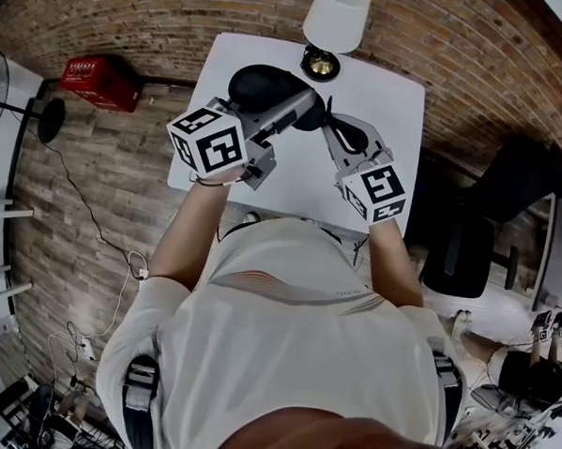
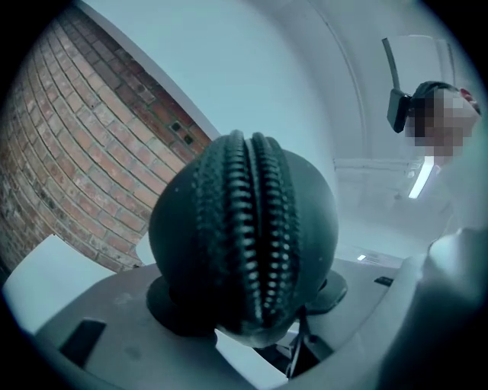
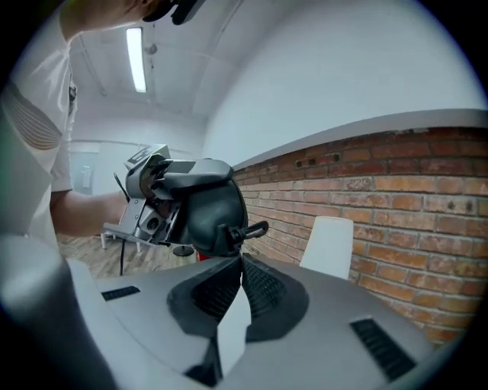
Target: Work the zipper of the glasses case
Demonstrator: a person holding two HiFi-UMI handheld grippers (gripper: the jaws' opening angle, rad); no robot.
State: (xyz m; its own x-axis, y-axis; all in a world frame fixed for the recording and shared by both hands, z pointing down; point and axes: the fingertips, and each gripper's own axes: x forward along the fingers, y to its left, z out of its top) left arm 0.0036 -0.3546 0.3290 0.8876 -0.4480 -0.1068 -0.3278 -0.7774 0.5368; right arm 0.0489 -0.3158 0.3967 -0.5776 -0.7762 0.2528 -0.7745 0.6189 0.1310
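Note:
A black oval glasses case is held in the air over the white table. My left gripper is shut on it. In the left gripper view the case fills the middle, gripped at both sides between the pads, its closed zipper facing the camera. My right gripper reaches the case's near end from the right. In the right gripper view its tips meet right under the zipper pull, pinching its base, while the pull's loop sticks out to the right above them.
A lamp with a white shade and brass base stands at the table's far edge. On the floor lie a red box at the left and cables. A black chair stands to the right.

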